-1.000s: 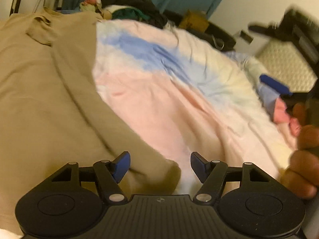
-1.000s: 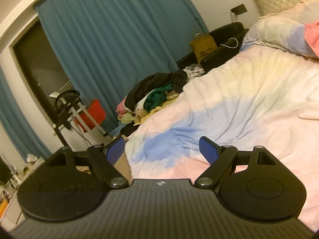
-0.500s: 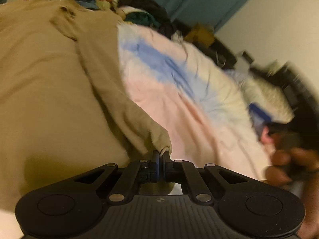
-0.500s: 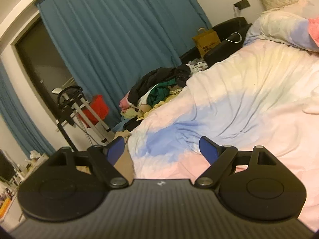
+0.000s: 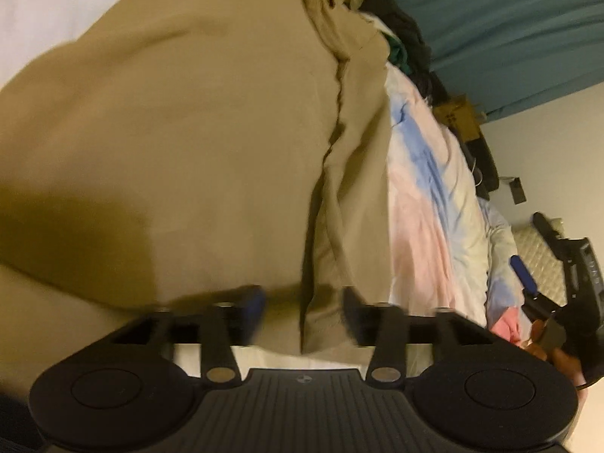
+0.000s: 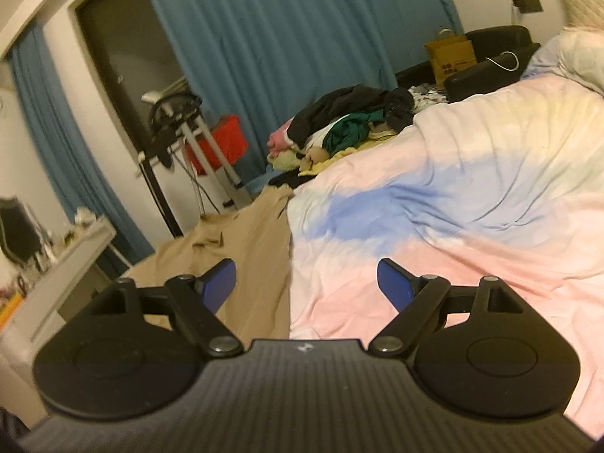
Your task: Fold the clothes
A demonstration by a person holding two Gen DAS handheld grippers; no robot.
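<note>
Tan garment (image 5: 196,132) spread on the bed (image 5: 426,204), its folded edge running down between the jaws of the left gripper (image 5: 302,307); jaws apart and blurred, gripping nothing. Right gripper (image 6: 306,281) held above the bed, jaws wide and empty, tan garment (image 6: 249,249) below its left finger. Clothes pile (image 6: 339,128) farther back.
</note>
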